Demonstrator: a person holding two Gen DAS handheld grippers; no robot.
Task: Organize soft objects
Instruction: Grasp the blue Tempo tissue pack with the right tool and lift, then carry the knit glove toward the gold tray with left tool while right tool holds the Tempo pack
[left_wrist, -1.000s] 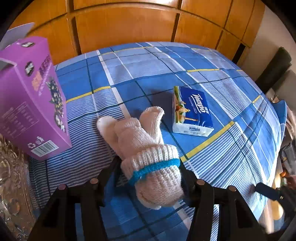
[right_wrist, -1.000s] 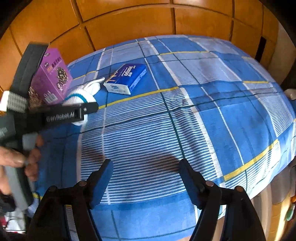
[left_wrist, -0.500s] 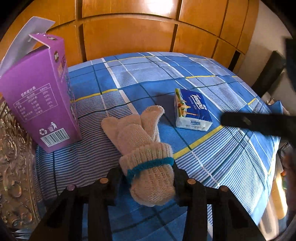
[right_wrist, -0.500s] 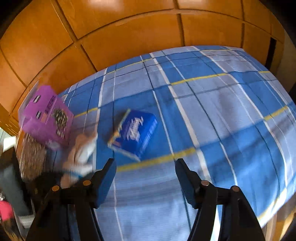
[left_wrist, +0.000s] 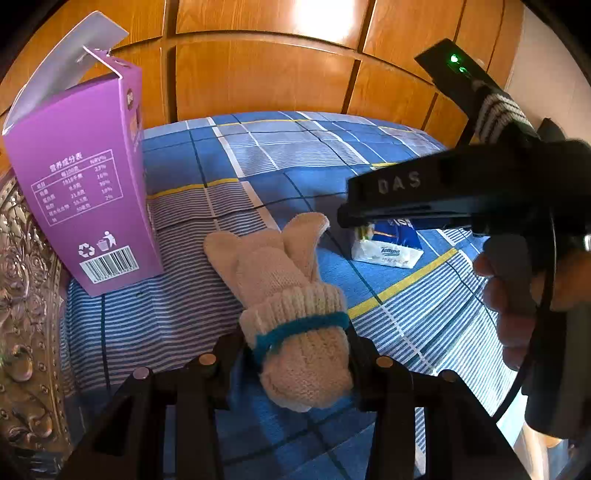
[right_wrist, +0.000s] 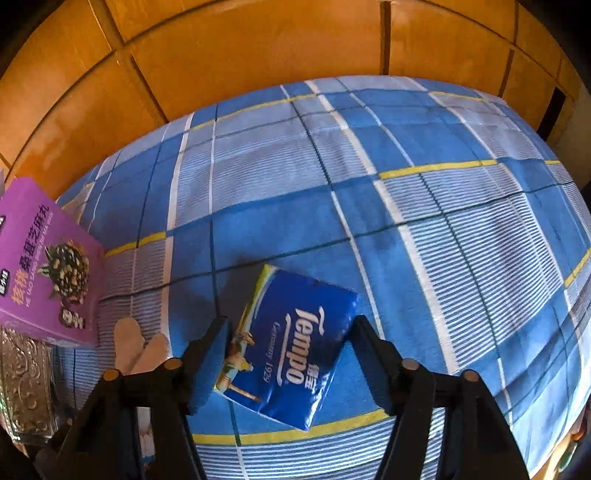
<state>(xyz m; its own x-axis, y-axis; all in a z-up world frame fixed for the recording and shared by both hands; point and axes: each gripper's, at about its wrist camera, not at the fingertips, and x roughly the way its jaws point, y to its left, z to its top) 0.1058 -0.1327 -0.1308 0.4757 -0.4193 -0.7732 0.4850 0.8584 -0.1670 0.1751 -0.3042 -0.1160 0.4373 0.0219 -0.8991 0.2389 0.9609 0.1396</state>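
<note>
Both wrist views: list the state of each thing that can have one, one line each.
Purple box: upright on the bed, top flap open.
Knit glove: lying on the bedspread, cuff clamped.
Tissue pack: flat on the bed, sealed, between open fingers.
Left gripper: shut on the knit glove.
Right gripper: open, straddling the tissue pack.

Right tool (right_wrist: 288, 354) — now (open) astride tissues (right_wrist: 291, 347)

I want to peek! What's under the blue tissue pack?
The tissue pack lies on the checked sheet, between the right gripper's open jaws. The patch right beneath it is covered, so unseen.
</note>
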